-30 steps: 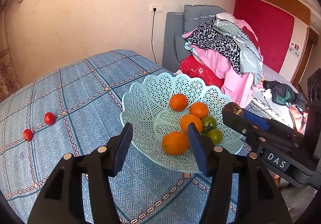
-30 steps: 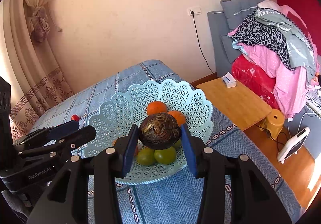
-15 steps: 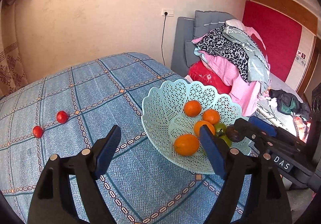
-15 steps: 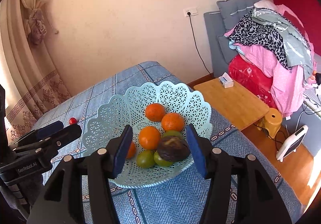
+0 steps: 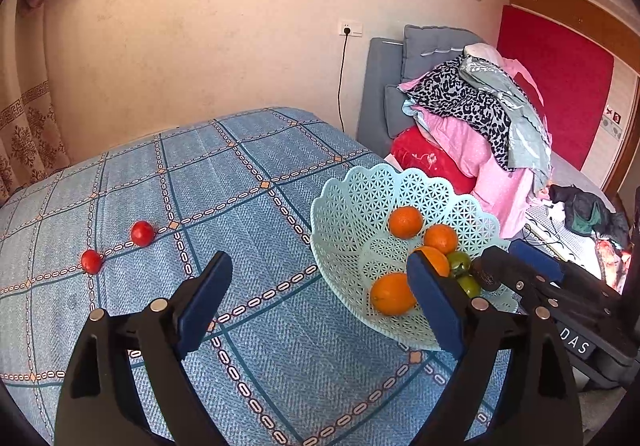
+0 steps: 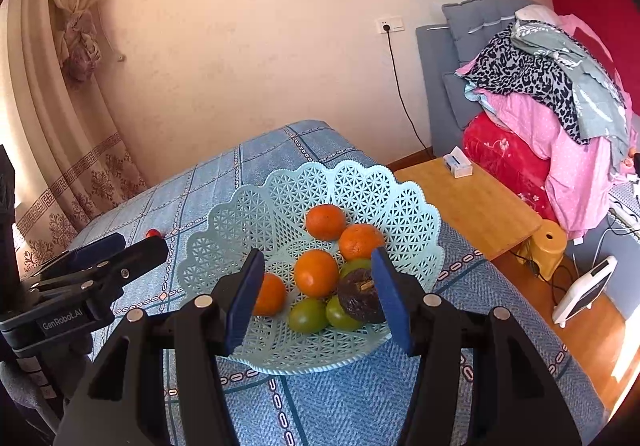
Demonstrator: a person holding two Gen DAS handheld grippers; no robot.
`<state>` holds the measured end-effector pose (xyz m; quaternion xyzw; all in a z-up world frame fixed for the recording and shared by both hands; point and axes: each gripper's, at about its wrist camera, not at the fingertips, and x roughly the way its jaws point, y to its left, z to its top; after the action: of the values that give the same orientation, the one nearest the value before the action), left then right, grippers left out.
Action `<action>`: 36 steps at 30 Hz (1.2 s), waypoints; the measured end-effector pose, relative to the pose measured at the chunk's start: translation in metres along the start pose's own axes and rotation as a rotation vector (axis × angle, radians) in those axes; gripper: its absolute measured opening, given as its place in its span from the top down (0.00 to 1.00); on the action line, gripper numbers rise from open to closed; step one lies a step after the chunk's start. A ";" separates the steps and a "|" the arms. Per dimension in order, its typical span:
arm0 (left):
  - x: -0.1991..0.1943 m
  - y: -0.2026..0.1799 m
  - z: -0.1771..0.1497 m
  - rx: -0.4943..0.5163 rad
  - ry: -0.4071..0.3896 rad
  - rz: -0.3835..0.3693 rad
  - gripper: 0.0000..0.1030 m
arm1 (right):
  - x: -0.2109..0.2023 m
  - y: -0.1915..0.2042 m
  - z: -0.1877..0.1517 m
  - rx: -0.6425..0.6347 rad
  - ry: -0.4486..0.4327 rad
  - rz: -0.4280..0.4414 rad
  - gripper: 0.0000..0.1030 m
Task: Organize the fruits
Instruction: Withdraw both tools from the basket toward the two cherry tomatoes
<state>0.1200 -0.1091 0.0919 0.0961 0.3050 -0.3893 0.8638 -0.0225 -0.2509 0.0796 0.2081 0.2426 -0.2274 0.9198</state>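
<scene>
Mostly done — oranges [image 6: 316, 272], green fruit [image 6: 308, 315] and a dark one [image 6: 360, 300], maybe a mangosteen, in the basket [image 6: 280, 194]. Two tomatoes [image 5: 142, 233] left on the cloth [image 5: 248, 214], well apart from it. Left gripper [image 5: 320, 302] and right gripper [image 6: 318, 300] both wide open, holding nothing.

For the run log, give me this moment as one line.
left gripper open, empty | right gripper open, empty | dark fruit in basket | two red fruits on cloth

The left claw [image 5: 320, 302] stood with its blue-padded fingers [image 5: 204, 300] spread wide and nothing between them, pointing toward 12 o'clock. The right claw [image 6: 318, 296] was likewise parted and empty, its fingers [image 6: 390, 298] well apart. In the left wrist view the right claw's tips reached in from 3 o'clock.
</scene>
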 end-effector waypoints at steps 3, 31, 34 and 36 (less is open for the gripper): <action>0.000 0.003 0.000 -0.005 0.002 0.004 0.06 | 0.002 0.003 -0.001 -0.008 0.007 0.003 0.46; -0.026 0.096 -0.003 -0.076 0.008 0.228 0.06 | 0.017 0.090 -0.009 -0.153 0.055 0.160 0.46; -0.027 0.112 -0.006 -0.101 0.021 0.249 0.06 | 0.021 0.104 -0.009 -0.174 0.058 0.183 0.46; -0.026 0.123 -0.008 -0.117 0.031 0.261 0.06 | 0.025 0.112 -0.008 -0.187 0.061 0.193 0.46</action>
<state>0.1926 -0.0063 0.0923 0.0905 0.3252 -0.2536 0.9065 0.0520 -0.1643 0.0900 0.1507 0.2696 -0.1076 0.9450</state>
